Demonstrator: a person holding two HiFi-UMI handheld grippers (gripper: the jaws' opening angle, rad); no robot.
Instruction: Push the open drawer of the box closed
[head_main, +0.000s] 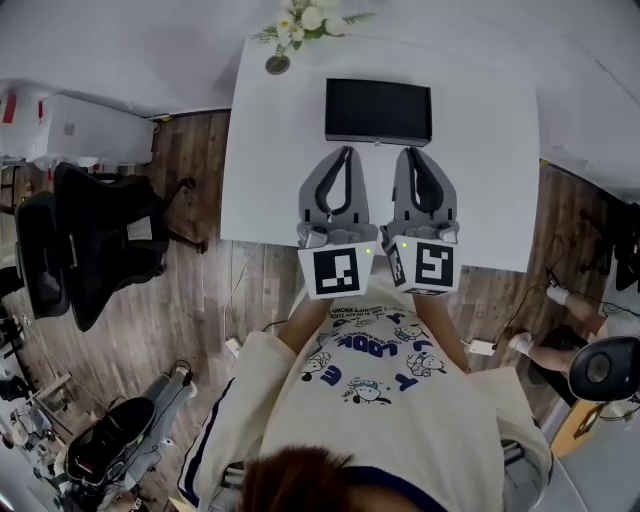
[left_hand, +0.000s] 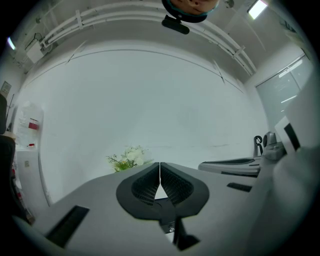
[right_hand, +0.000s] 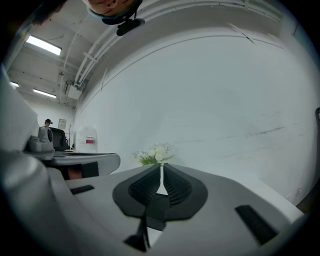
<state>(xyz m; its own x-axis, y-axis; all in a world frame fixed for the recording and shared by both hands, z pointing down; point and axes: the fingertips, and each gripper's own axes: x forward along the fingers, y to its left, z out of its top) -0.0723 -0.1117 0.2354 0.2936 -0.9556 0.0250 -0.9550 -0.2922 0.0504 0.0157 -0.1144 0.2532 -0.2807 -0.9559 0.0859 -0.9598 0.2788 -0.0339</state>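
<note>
While you are holding both tools side by side in the middle of the frame, the hazards are lining up from left to right. At the upper left, the flowers (head_main: 300, 25) are standing at the far corner of the white table (head_main: 262, 190), and a wide swing could be tipping them over. Your left gripper (head_main: 346, 153) is sitting clenched, with nothing between its jaws, so it is fit only for pushing. The black box (head_main: 378, 112) is lying at the upper centre, just beyond both tips. Its drawer is not showing clearly from above, so an off-centre shove may be sliding the whole box away instead. Your right gripper (head_main: 412, 153) is likewise pinched together and empty.
</note>
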